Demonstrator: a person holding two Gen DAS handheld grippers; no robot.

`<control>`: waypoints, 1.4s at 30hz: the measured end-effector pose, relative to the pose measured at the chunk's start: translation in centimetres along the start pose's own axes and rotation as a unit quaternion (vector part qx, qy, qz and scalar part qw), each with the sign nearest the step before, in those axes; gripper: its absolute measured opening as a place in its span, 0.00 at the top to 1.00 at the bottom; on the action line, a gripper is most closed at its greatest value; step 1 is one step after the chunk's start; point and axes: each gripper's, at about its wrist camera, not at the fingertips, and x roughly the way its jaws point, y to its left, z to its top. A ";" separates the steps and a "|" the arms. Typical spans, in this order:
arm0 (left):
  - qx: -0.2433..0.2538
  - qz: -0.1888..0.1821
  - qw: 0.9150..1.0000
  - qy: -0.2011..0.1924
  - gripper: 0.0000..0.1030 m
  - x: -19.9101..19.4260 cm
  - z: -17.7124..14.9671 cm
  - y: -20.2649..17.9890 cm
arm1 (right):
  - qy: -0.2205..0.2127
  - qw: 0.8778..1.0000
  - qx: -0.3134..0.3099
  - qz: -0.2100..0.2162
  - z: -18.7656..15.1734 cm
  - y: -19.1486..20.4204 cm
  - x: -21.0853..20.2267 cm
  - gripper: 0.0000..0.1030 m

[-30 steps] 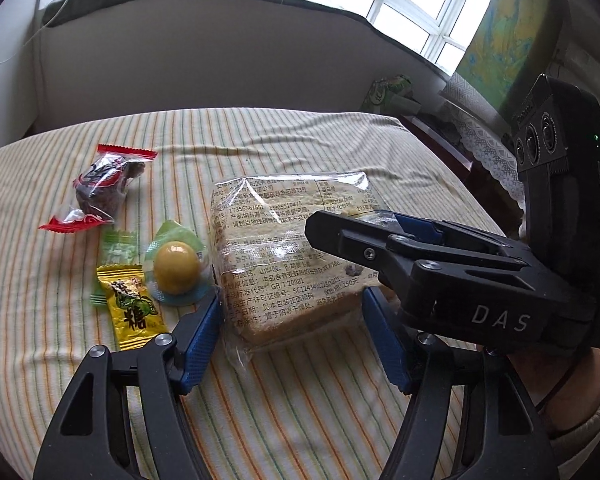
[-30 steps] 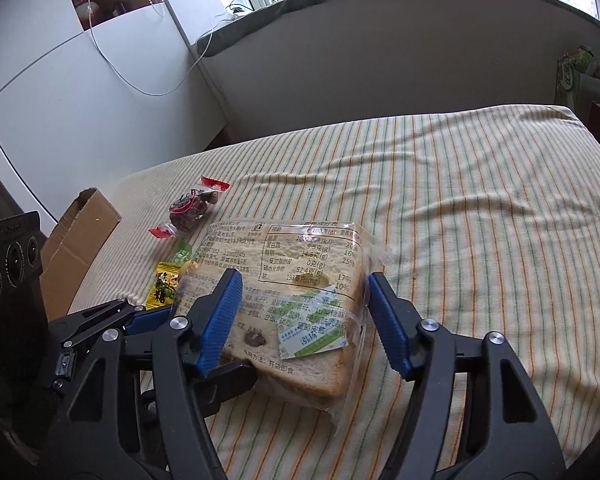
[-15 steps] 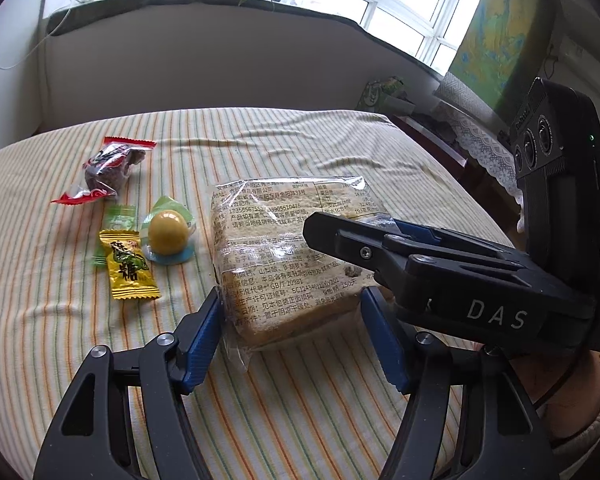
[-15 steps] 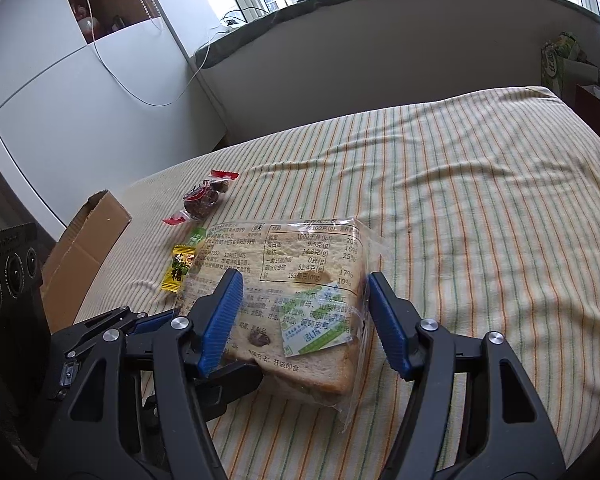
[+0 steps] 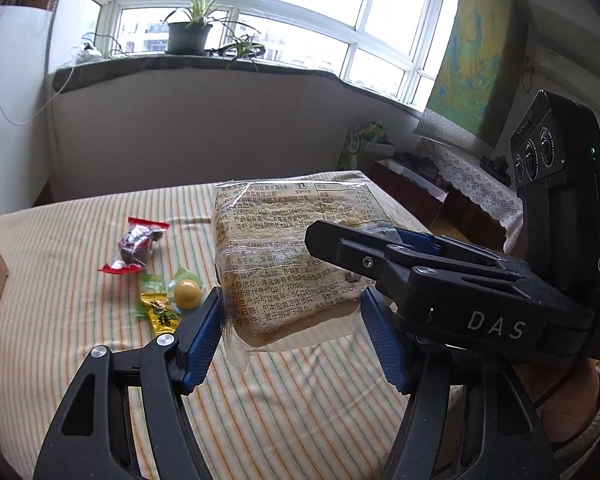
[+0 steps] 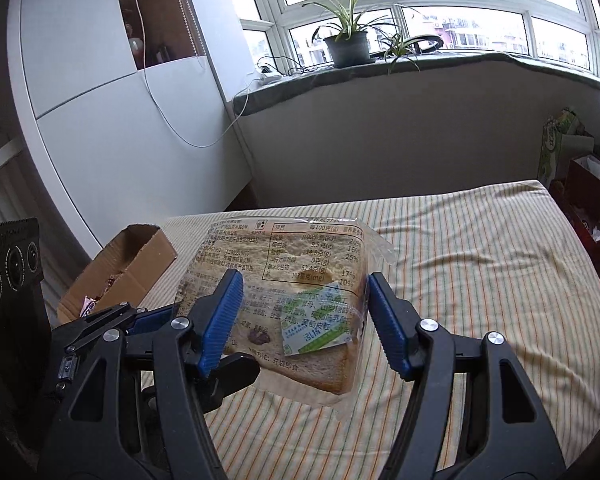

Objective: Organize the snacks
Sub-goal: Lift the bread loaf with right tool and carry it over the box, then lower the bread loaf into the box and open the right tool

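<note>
A clear bag of sliced bread with printed text hangs in the air above the striped tablecloth. My left gripper and my right gripper each clamp the bag from a side with blue pads. The bag also shows in the right wrist view. On the cloth to the left lie a red-ended wrapped snack, a yellow jelly cup, a yellow candy packet and a green candy.
An open cardboard box sits at the table's left edge with small items inside. The right gripper's body fills the right of the left wrist view. A windowsill with potted plants runs behind.
Both grippers have lifted the bread bag off the tablecloth and tilted upward. The small snacks stayed on the cloth.
</note>
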 end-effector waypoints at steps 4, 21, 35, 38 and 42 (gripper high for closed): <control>0.004 0.001 1.000 -0.029 0.34 -3.3 0.2 -0.1 | -0.011 1.000 -0.022 0.000 0.4 2.9 -1.7 0.35; -0.058 0.056 0.993 -0.090 0.34 -11.8 -2.9 6.9 | 0.015 0.991 -0.114 0.069 0.5 16.9 2.4 0.35; -0.128 0.179 0.968 -0.123 0.34 -20.4 -6.2 16.0 | 0.035 0.965 -0.185 0.184 -0.1 30.4 7.6 0.35; -0.123 0.201 0.963 -0.130 0.34 -21.6 -6.1 16.4 | 0.029 0.961 -0.195 0.194 0.3 31.7 7.7 0.35; -0.118 0.217 0.959 -0.137 0.34 -22.0 -5.6 17.2 | 0.030 0.958 -0.200 0.202 0.6 32.5 8.3 0.35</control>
